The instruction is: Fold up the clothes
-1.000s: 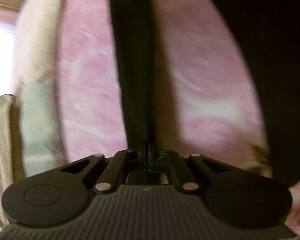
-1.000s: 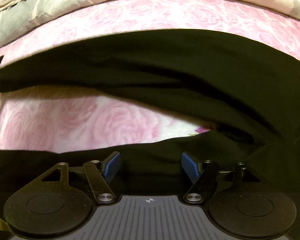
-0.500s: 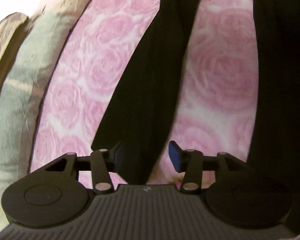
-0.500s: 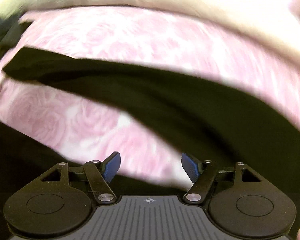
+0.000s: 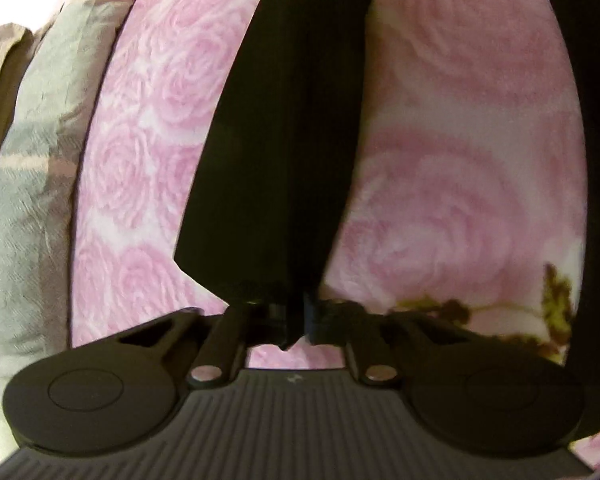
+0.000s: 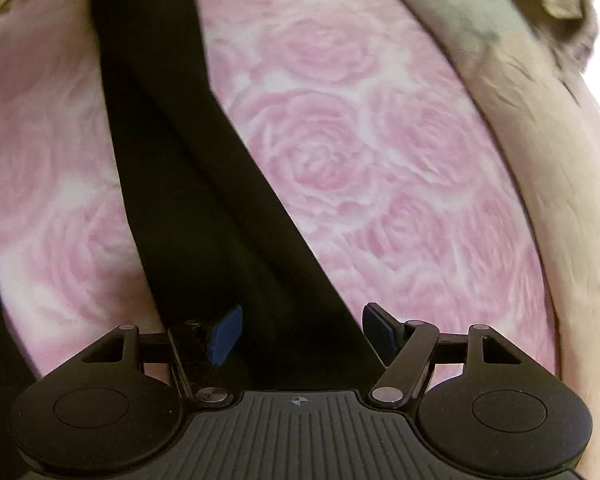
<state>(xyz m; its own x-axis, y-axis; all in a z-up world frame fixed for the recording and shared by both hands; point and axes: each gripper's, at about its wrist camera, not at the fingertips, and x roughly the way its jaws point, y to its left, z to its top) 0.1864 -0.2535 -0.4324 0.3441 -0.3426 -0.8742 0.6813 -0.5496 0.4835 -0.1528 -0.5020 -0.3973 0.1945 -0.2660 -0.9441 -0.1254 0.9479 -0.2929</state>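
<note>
Left tool (image 5: pixel 296 316) has just clamped the black garment (image 5: pixel 284 140); right tool (image 6: pixel 300 336) gapes over seemingly the same cloth.

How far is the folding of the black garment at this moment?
Early stage. No finished fold shows: the black garment lies in long strips across the pink rose bedsheet. In hand: the left gripper has just closed on the end of one strip. Left: the right gripper is open with cloth between its fingers, ungripped, and the folding itself remains.
</note>
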